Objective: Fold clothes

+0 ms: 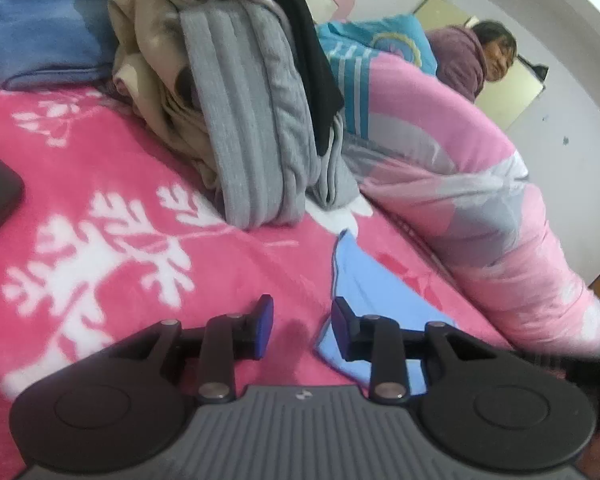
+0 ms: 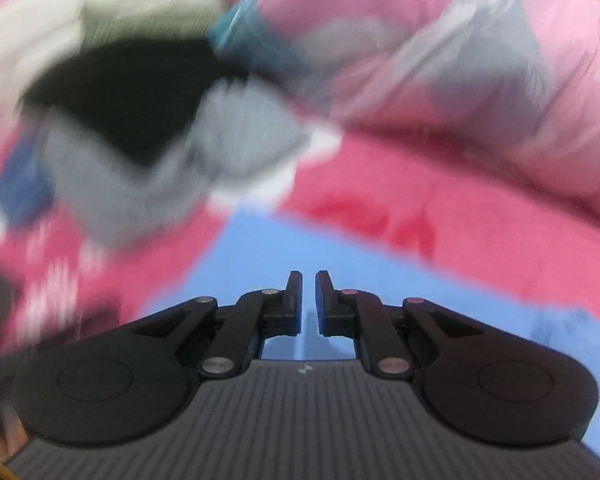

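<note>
Step in hand, as I read it: folding the light blue cloth (image 1: 364, 300) lying flat on the pink bed blanket (image 1: 100, 184), near the rolled quilt (image 1: 480, 208).

How to do it well: bring the corner over w/o dragging the rest, line up edges before letting go, smooth toward the fold. Keep clear of the clothes pile (image 1: 240, 120) just beyond, grey & beige items could snag.

Left hand-held gripper (image 1: 302, 328): partly open, nothing between the jaws. Blanket shows through the gap; cloth edge lies under/beside its right finger. Whether it touches, can't tell. It tilts down toward the bed at a shallow angle, low over the cloth's left edge.

Right hand-held gripper (image 2: 309, 304): nearly closed, only a thin slit. Blue cloth (image 2: 340, 264) lies beneath & ahead; whether a thin layer is pinched, can't tell. It's angled steeper down; heavy blur in the right wrist view suggests a quick move.

A person lies on the bed beyond the quilt.
</note>
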Demonstrator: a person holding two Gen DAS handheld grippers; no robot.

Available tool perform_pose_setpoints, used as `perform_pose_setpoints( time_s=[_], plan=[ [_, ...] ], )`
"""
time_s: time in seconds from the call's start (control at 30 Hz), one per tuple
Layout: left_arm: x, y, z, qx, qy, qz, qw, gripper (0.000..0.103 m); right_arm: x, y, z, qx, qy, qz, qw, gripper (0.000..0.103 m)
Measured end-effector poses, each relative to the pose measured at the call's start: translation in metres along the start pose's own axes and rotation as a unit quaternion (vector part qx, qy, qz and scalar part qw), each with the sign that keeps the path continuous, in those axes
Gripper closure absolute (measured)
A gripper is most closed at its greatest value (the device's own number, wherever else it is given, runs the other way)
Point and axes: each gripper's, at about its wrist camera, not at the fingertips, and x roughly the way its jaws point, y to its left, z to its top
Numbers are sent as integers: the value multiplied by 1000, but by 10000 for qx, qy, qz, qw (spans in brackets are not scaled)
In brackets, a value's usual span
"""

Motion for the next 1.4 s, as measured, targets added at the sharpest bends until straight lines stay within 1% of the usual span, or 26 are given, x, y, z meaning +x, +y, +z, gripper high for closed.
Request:
perform_pose_setpoints(
  time_s=[0.07, 0.1, 0.13, 0.17, 0.2, 0.27, 0.3, 0.33, 0.4, 0.43, 0.5, 0.53, 0.6, 0.63, 0.67, 0.7, 0.73, 0.77, 0.87, 0.9, 1.03, 1.1, 1.2, 1.3, 1.37, 1.4],
  plan=[
    [1, -1, -1, 43, -30, 50, 10000, 71, 4, 18, -24, -466, 338, -16, 9983, 96],
    [3, -2, -1, 62, -31, 68, 10000, 71, 8, 33, -36, -779, 399, -53, 9961, 96],
    [3, -2, -2, 65, -37, 87, 9999, 71, 11, 48, -45, -1073, 392, -119, 9934, 96],
    [3, -2, -2, 65, -51, 94, 9999, 72, 11, 61, -51, -1327, 241, -250, 9906, 97],
    [3, -2, -2, 62, -53, 93, 9999, 72, 10, 72, -54, -1503, 82, -248, 9883, 97],
    [3, -2, -1, 53, -53, 85, 9999, 72, -1, 83, -52, -1538, -242, 296, 9874, 97],
    [3, -2, -1, 49, -50, 84, 9999, 72, -6, 86, -50, -1574, -308, 487, 9858, 98],
    [3, -2, -1, 51, -48, 81, 9999, 72, -9, 84, -47, -1581, -361, 581, 9850, 97],
    [3, -2, -2, 37, -49, 86, 9999, 72, -8, 67, -39, -1472, -413, 349, 9876, 97],
    [3, -2, -2, 25, -41, 81, 10000, 72, -7, 56, -34, -1338, -432, 232, 9898, 97],
    [3, -2, -2, 14, -36, 76, 10000, 72, 2, 19, -25, -694, -439, -3, 9966, 96],
    [3, -2, -2, 19, -33, 81, 10000, 72, 12, 1, -20, -408, -427, -148, 9981, 96],
    [3, -2, -2, 20, -31, 82, 10000, 72, 35, -30, -10, -28, -363, -479, 9982, 97],
    [3, -2, -2, 9, -32, 76, 10000, 72, 47, -46, -6, 162, -330, -643, 9973, 101],
    [4, -1, -2, -2, -33, 74, 10000, 72, 56, -62, -1, 389, -355, -813, 9953, 101],
    [4, -1, -2, -2, -38, 77, 10000, 72, 59, -78, 5, 697, -502, -994, 9913, 100],
    [5, -2, -2, 7, -42, 83, 10000, 72, 61, -93, 10, 995, -640, -1269, 9848, 96],
    [5, -2, -2, 16, -46, 88, 9999, 72, 56, -107, 12, 1313, -754, -1627, 9750, 95],
    [5, 0, -2, -1, -47, 71, 10000, 72, 19, -150, 1, 2434, -1064, -1872, 9457, 94],
    [5, 0, -1, -5, -47, 65, 10000, 72, 2, -155, -8, 2531, -1133, -1840, 9430, 94],
    [5, 3, -1, -70, -89, 38, 9999, 72, -85, -148, -50, 2332, -1268, -1966, 9439, 94],
    [5, 6, 0, -158, -142, 23, 9998, 74, -133, -147, -73, 2380, -1303, -2019, 9411, 94],
    [2, 11, 1, -330, -335, 6, 9989, 74, -220, -143, -113, 2468, -1386, -2314, 9308, 94],
    [-1, 10, 1, -325, -482, 96, 9983, 74, -297, -141, -145, 2362, -1535, -2742, 9195, 94],
    [-4, 9, 1, -321, -579, 157, 9977, 70, -345, -138, -164, 2270, -1647, -3031, 9108, 93],
    [-7, 6, 2, -281, -611, 254, 9974, 70, -369, -137, -173, 2222, -1703, -3174, 9060, 92]
  ],
)
